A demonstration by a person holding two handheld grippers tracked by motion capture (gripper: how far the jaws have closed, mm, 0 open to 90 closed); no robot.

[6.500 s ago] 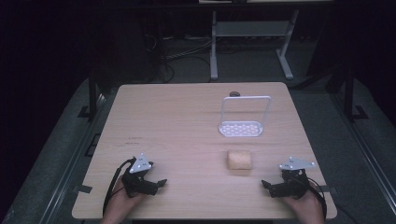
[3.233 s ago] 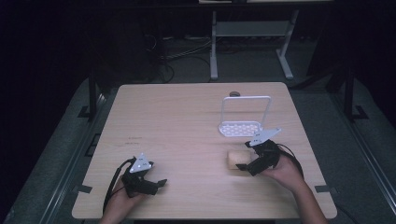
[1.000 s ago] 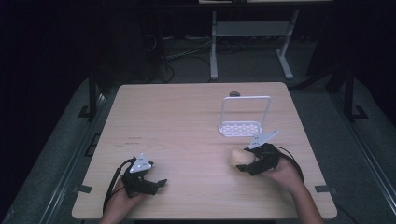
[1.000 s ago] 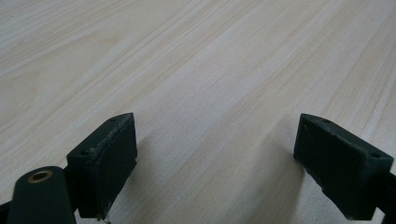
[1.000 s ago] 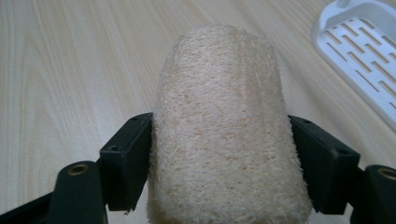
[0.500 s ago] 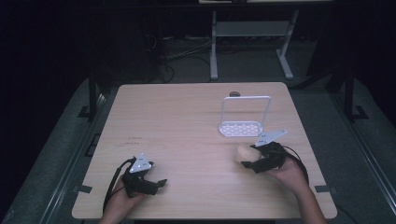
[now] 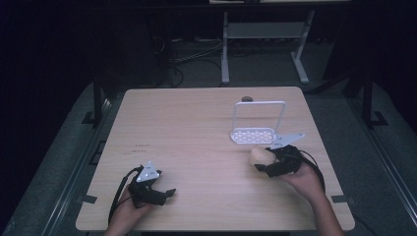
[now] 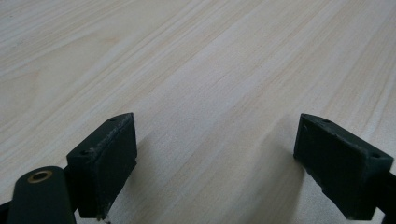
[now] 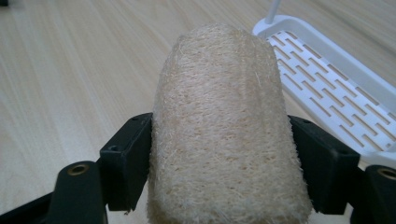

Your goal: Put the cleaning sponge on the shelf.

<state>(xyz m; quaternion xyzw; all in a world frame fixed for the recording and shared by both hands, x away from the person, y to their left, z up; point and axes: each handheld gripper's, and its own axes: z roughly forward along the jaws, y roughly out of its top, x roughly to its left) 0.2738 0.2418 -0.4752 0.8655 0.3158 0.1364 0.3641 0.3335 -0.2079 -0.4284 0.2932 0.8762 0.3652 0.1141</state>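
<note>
Loofah sponge (image 9: 219, 135) clamped between right gripper (image 7: 268, 164) jaws, just beside white slotted rack (image 7: 255, 135). Left gripper (image 8: 224, 163) jaws apart, nothing held, low over table (image 7: 187, 128).

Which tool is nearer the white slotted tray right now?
The right. The right tool holds the loofah sponge just in front of the white slotted tray, on the person's side. The left tool sits open at the table's near left, well away.

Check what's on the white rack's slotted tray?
Nothing lies on the white rack; its slotted tray is bare. The loofah sponge, clamped in the right gripper, hides the tray's near corner.
</note>
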